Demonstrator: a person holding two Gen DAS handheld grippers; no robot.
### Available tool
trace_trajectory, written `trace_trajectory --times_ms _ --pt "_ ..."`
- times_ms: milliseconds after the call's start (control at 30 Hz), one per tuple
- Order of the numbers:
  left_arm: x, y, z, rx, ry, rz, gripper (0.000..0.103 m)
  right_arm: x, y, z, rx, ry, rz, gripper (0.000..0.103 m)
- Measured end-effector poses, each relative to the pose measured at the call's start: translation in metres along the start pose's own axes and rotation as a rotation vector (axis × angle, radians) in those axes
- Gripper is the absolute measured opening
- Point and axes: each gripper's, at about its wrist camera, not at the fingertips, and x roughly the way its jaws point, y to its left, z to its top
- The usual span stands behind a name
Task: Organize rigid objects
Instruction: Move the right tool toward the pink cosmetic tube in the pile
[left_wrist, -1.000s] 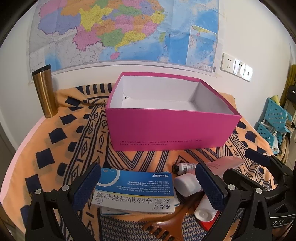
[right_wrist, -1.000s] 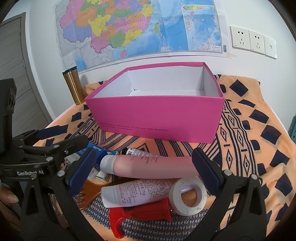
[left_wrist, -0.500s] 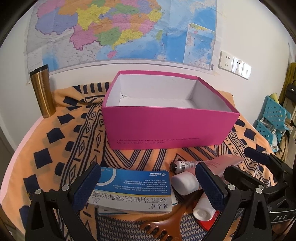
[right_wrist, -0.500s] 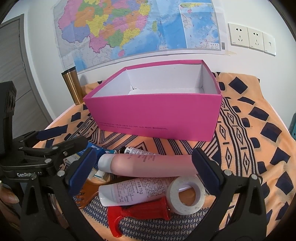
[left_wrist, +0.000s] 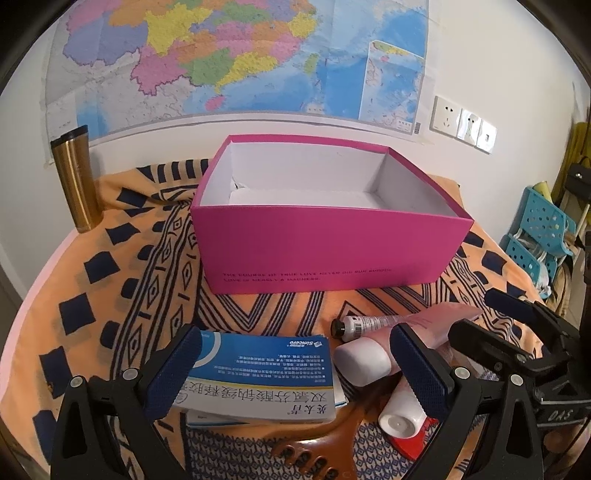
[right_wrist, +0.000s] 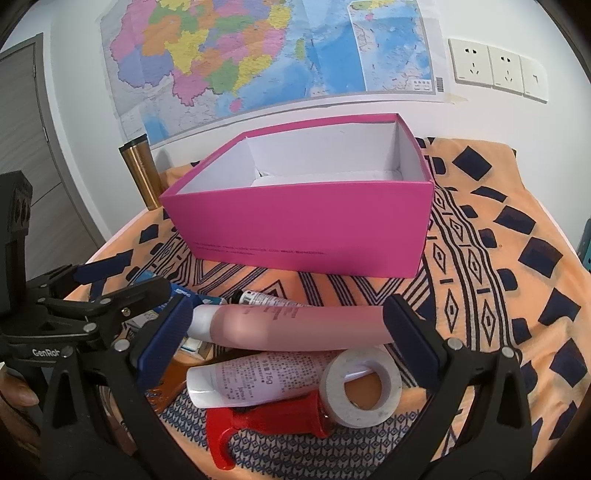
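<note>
Left gripper spread wide over a blue medicine box; right gripper spread around a pink tube; only its view shows the tape roll; pink box beyond both.

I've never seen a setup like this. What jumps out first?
A large open pink cardboard box, white inside, sits mid-table on an orange patterned cloth, under a colourful wall map. In front lies a jumble: a pink tube, a white tape roll, a blue-and-white medicine box.
</note>
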Motion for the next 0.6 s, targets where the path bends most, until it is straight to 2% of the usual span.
trace_trajectory --times_ms 600 --pt "0.0025 -0.0014 -0.0010 0.018 0.007 -0.011 0.103 0.0028 -0.0088 0.0005 0.015 0.028 0.001 0.103"
